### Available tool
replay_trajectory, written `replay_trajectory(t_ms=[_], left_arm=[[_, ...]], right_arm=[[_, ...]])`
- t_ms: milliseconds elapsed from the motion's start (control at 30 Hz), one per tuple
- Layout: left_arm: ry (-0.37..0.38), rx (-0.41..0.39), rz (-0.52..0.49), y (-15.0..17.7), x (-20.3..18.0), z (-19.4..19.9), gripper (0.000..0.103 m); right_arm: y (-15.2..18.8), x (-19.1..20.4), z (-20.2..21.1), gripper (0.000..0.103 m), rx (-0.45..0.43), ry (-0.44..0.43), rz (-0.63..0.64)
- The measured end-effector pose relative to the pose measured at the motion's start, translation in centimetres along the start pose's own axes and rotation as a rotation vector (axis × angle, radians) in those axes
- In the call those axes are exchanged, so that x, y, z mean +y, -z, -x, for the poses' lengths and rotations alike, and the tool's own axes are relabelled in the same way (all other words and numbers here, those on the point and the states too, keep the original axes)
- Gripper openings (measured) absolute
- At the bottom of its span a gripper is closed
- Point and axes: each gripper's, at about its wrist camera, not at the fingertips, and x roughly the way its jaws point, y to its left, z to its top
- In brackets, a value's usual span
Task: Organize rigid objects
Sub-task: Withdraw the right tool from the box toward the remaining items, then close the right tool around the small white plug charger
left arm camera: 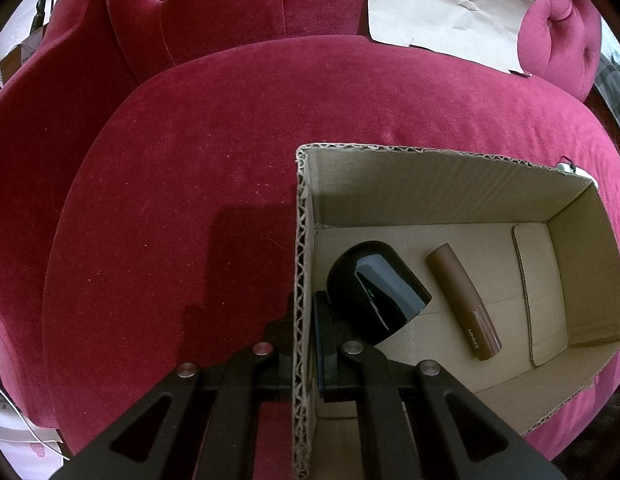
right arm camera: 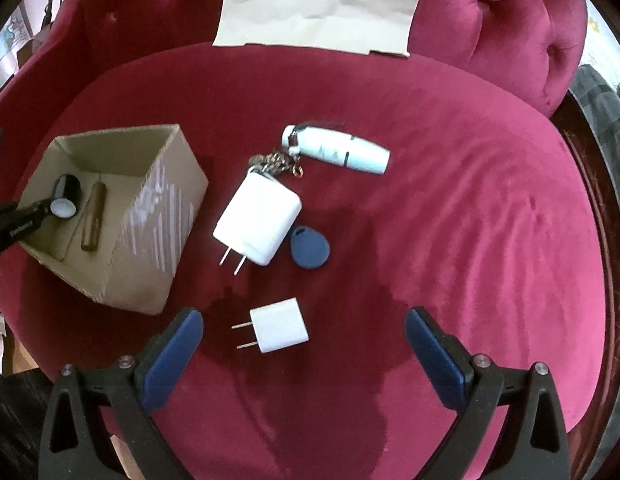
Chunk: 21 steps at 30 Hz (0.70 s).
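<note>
A cardboard box (left arm camera: 450, 200) sits on a big red velvet seat (left arm camera: 189, 160). Two things lie inside it: a shiny black round thing (left arm camera: 374, 288) near the left wall, and a brown tube (left arm camera: 464, 304) lying flat at about 3 o'clock from it.

The left tongs (left arm camera: 305, 320) are closed tight on the box's left wall, one finger inside and one outside.

In the right wrist view, the box (right arm camera: 145, 248) is at 9 o'clock. The other things lie on the seat outside it. A small white plug (right arm camera: 279, 326) lies between the blue pads (right arm camera: 177, 356) of the right tongs (right arm camera: 303, 336), which are wide apart and not touching it. At 12 o'clock from it are a big white charger (right arm camera: 257, 220) and a blue key tag (right arm camera: 310, 247). Farther up lies a pale tube (right arm camera: 338, 148) with a small chain (right arm camera: 275, 166).
</note>
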Motion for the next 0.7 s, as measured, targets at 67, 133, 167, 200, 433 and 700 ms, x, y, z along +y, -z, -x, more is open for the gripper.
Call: replay_trajectory(t_ms=[67, 133, 167, 200, 433, 700], left_arm=[[0.000, 0.000, -0.001, 0.0, 0.0, 0.0, 0.005], [0.000, 0.001, 0.000, 0.0, -0.1, 0.0, 0.005], [0.000, 0.001, 0.000, 0.0, 0.0, 0.0, 0.005], [0.000, 0.001, 0.000, 0.0, 0.0, 0.0, 0.005], [-0.002, 0.000, 0.001, 0.0, -0.1, 0.0, 0.005], [-0.005, 0.000, 0.000, 0.0, -0.2, 0.0, 0.005]], right_arm=[[0.3, 0.2, -0.6, 0.103, 0.012, -0.005, 0.006], [0.6, 0.5, -1.2, 0.103, 0.025, -0.007, 0.018], [0.7, 0.5, -1.5, 0.103, 0.030, -0.007, 0.022], [0.9, 0.6, -1.8, 0.103, 0.038, -0.006, 0.026], [1.8, 1.1, -3.2, 0.103, 0.071, -0.020, 0.034], [2.2, 0.8, -3.0, 0.090, 0.058, -0.033, 0.031]])
